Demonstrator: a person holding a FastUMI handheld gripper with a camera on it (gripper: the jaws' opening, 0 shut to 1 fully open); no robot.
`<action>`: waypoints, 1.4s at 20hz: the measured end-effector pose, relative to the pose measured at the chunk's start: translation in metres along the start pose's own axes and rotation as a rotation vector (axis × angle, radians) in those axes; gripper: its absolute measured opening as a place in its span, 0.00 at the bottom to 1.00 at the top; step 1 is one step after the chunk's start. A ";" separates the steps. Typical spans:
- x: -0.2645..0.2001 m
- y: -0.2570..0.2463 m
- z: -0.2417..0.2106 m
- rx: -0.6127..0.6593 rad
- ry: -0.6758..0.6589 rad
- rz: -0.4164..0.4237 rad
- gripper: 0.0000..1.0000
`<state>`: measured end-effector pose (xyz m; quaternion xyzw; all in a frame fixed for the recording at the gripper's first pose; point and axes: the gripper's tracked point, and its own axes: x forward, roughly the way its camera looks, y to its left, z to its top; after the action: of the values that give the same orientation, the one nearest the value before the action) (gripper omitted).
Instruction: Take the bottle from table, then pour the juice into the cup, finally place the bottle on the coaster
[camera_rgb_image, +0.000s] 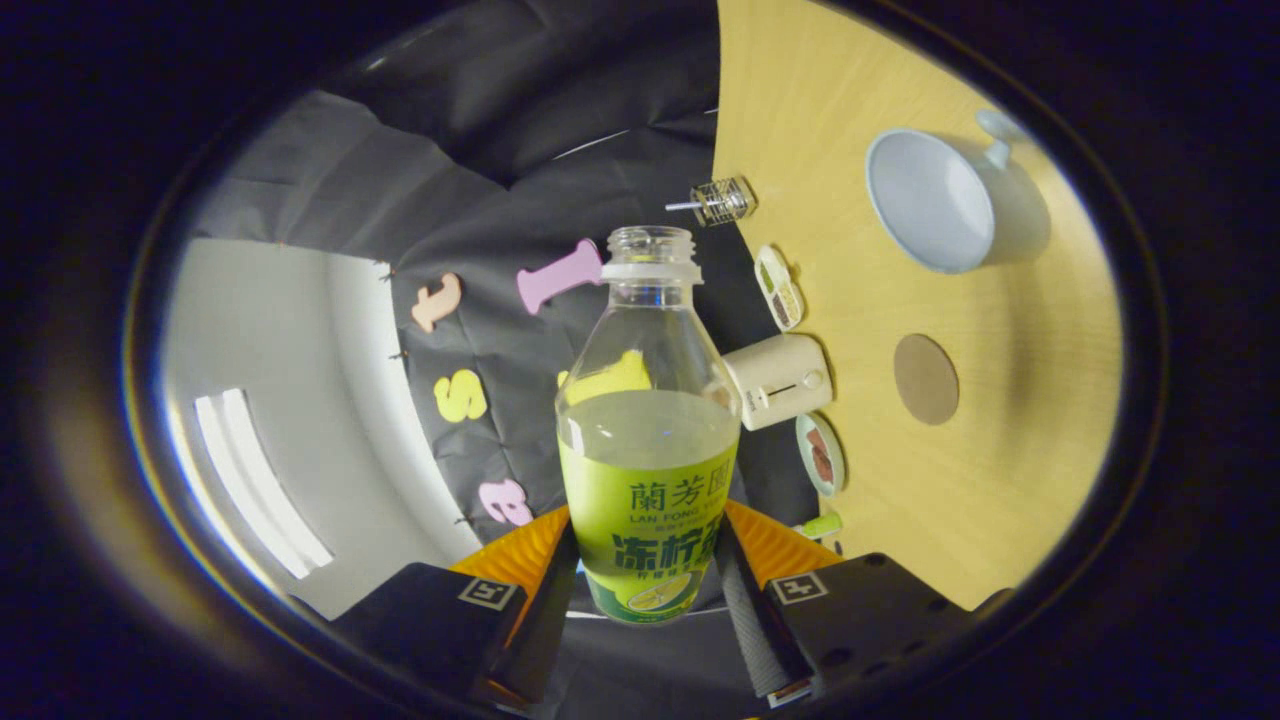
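Gripper (648, 585) clamped on capless "LAN FONG" bottle (648, 440); wooden table (1000, 480), cup (935, 200), coaster (925, 378) toward two o'clock.

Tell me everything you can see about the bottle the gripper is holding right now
The bottle is clear plastic with a green and yellow label around its lower body and a white collar ring under its open, capless threaded mouth. Pale yellowish juice fills it to roughly the shoulder. It sits between the gripper fingers, which press its labelled lower half from both sides, its neck pointing away from them. It appears lifted off the table, which shows rotated beside it, so the gripper seems rolled sideways.
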<state>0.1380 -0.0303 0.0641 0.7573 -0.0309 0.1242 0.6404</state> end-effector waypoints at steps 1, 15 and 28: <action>-0.003 -0.008 -0.002 -0.058 0.004 -0.039 0.77; -0.037 -0.021 -0.018 -0.981 0.057 -0.274 0.78; 0.018 -0.026 0.019 -1.464 -0.043 -0.437 0.78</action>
<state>0.1633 -0.0425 0.0399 0.1307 0.0327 -0.0722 0.9883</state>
